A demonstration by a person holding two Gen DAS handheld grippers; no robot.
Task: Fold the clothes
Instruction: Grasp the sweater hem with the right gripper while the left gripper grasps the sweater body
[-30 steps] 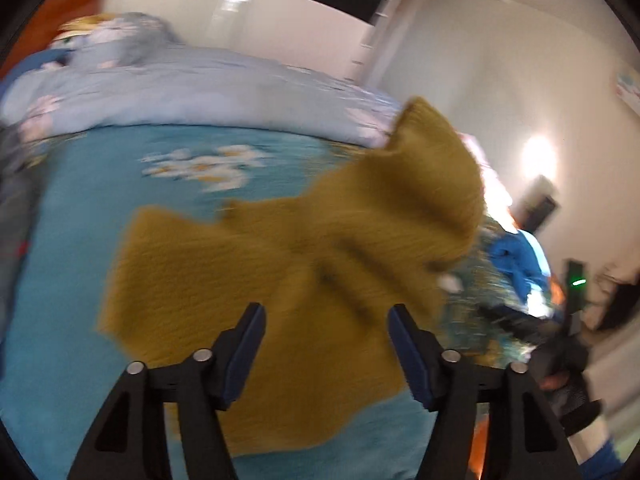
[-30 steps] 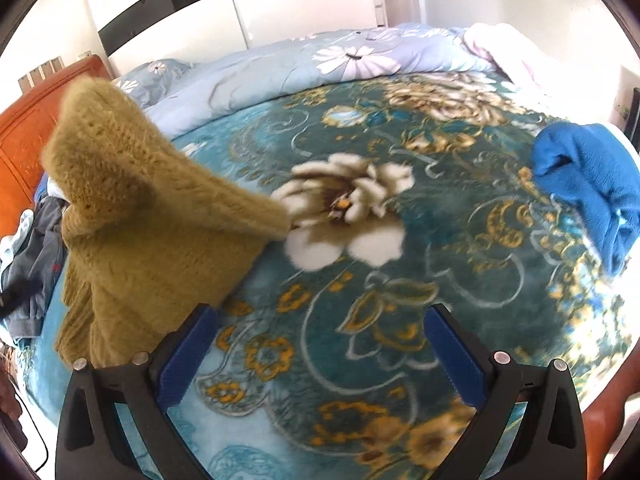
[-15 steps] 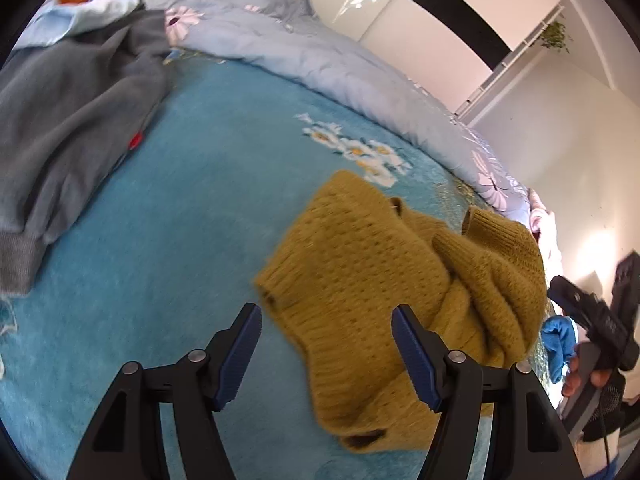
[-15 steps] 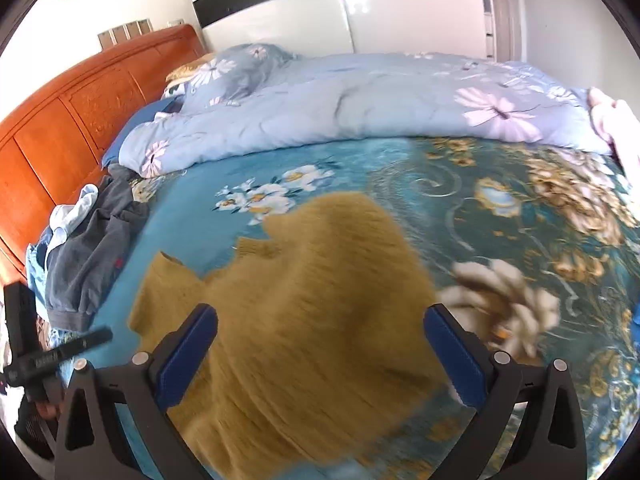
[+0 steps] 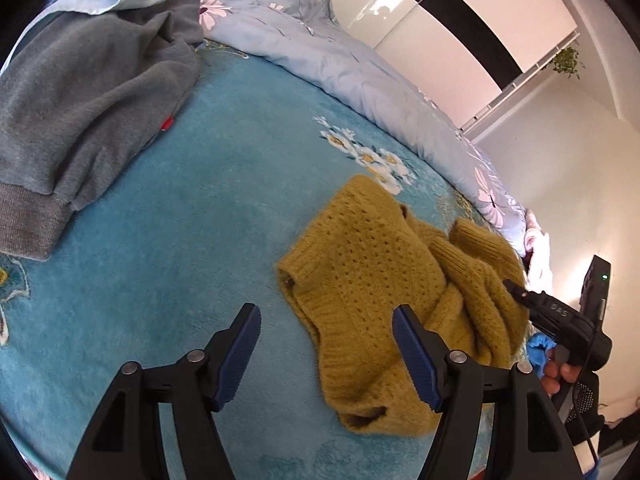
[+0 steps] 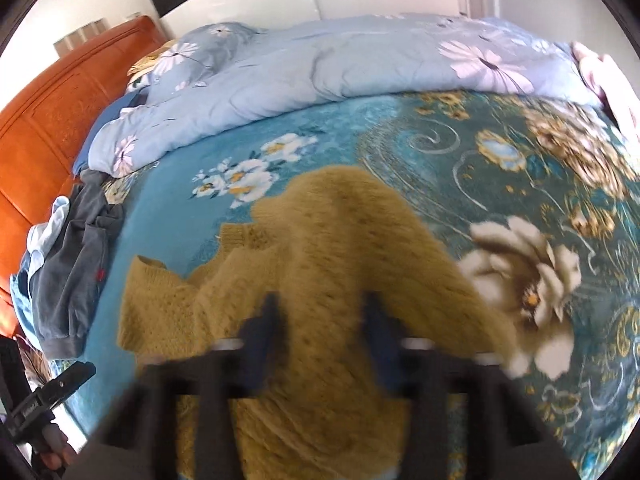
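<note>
The mustard sweater (image 5: pixel 384 280) lies crumpled on the teal blanket (image 5: pixel 180 220) — soft, thick knit, light but stretchy; best pinched at the ribbed hem. The left gripper (image 5: pixel 324 344) hangs spread beside it; the right gripper (image 6: pixel 320 332) is blurred — its state cannot be told.

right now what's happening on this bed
A person holding a gripper in each hand is folding clothes. The mustard knit sweater lies crumpled on the teal floral blanket. The left gripper hovers open at its near edge, holding nothing. The right gripper is blurred over the sweater; whether it grips is unclear. A grey sweatshirt lies heaped near the headboard.
</note>
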